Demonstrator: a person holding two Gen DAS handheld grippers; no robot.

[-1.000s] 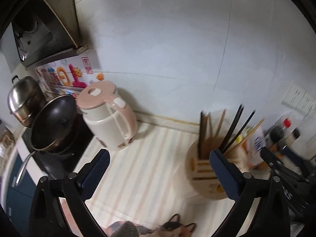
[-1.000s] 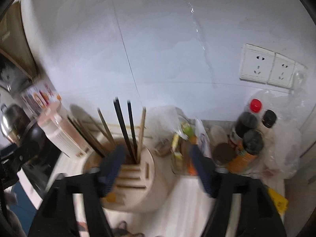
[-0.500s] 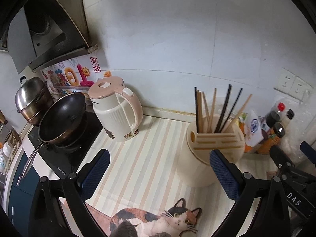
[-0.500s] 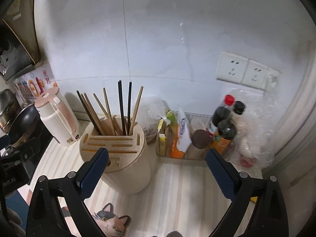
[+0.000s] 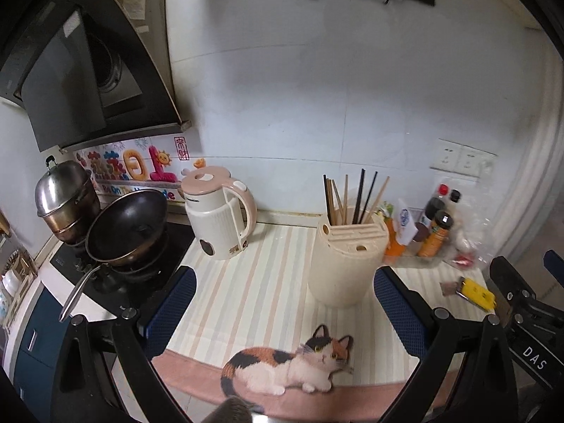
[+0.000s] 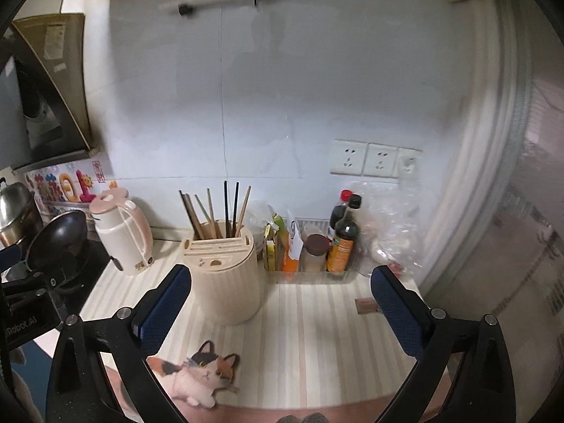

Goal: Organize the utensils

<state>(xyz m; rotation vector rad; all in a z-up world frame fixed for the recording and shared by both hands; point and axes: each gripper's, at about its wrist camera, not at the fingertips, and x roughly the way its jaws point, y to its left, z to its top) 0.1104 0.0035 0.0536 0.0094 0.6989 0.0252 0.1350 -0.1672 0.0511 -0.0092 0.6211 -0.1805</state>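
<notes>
The round cream holder [image 5: 347, 257] stands on the striped surface [image 5: 253, 292] beside the kettle [image 5: 220, 216]. Brown and black chopsticks [image 5: 352, 197] stick up from its back, leaning apart. Both tongs, left [image 5: 283, 312] and right [image 6: 278, 312], are spread wide and hold nothing.

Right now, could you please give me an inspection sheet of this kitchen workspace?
Surface: striped countertop mat with a printed calico cat.
Job's things: wooden and black chopsticks standing upright in a cream cylindrical utensil holder.
Clutter: pink-lidded cream kettle, dark wok, sauce bottles, yellow packet.
Grippers: left gripper and right gripper, jaws wide open, empty.
Cables: nothing seen.
Surroundings: white tiled wall, wall sockets, black range hood.
</notes>
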